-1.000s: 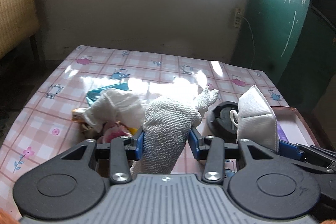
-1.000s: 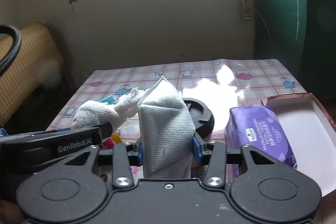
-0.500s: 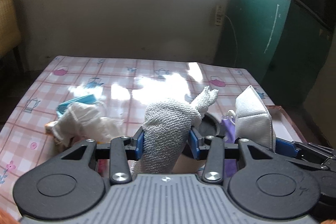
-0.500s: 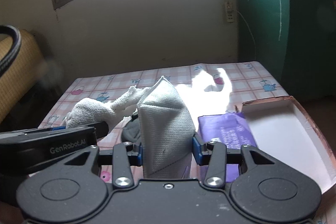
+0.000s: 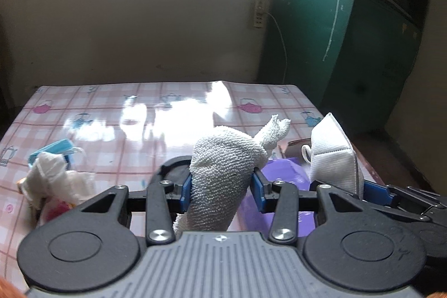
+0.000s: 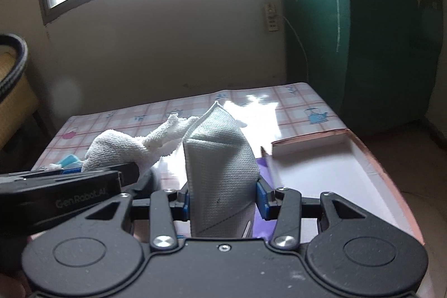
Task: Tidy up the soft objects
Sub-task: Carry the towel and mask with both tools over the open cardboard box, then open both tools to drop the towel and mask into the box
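My left gripper (image 5: 222,190) is shut on a white terry cloth (image 5: 223,172) that stands up between its blue pads, above the table. The right gripper (image 6: 222,198) is shut on a folded white face mask (image 6: 220,172), held over the left edge of an open box (image 6: 329,175) with a white inside. Both held things show in both views: the mask (image 5: 333,158) to the right of the cloth, the cloth (image 6: 123,150) to the left of the mask. A purple packet (image 5: 282,172) lies under the two grippers.
A pink checked tablecloth (image 5: 139,113) covers the table. At its left lie a crumpled white cloth (image 5: 56,178), a blue mask (image 5: 56,150) and small pink items. A black round thing (image 5: 174,168) sits behind my left pads. A green door (image 6: 363,32) stands at the right.
Both grippers have moved to the right across the table with their loads. The box and purple packet now lie closer under them, and the pile of cloths has slid to the left.
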The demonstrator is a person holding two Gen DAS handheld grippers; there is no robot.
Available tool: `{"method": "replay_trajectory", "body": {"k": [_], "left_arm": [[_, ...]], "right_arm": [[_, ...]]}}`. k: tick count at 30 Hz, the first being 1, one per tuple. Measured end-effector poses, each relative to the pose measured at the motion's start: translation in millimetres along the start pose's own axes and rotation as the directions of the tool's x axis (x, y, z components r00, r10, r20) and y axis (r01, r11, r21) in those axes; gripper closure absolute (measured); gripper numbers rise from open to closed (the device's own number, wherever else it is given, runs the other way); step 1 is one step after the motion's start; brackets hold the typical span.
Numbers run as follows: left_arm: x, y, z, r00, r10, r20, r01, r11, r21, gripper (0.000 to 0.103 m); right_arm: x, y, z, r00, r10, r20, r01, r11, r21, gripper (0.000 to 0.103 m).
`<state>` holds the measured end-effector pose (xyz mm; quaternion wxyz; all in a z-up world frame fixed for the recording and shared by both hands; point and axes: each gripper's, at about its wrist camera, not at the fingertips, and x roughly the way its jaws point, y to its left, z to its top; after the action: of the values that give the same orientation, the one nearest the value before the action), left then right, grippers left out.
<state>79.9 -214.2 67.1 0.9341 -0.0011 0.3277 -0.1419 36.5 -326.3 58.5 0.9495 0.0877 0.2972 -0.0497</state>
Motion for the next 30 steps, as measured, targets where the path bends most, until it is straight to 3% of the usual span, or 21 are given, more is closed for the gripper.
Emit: {"method": "replay_trajectory", "body": {"k": [24, 27, 30], "left_arm": [[68.5, -95.8, -2.3, 0.986, -0.153, -0.064, 0.158, 0.984, 0.087, 0.058], [80.3, -104.5, -1.1, 0.987, -0.152, -0.055, 0.157, 0.983, 0.091, 0.054], [86.5, -106.9, -0.7, 0.984, -0.175, -0.028, 0.177, 0.98, 0.096, 0.04]], "right_arm": [[46.5, -139.2, 20.2, 0.989, -0.11, -0.095, 0.115, 0.992, 0.05, 0.05], [52.5, -147.7, 25.8, 0.989, -0.112, -0.095, 0.117, 0.992, 0.046, 0.047], [58.0, -154.8, 32.1, 0.988, -0.139, -0.069, 0.143, 0.989, 0.046, 0.037]]}}
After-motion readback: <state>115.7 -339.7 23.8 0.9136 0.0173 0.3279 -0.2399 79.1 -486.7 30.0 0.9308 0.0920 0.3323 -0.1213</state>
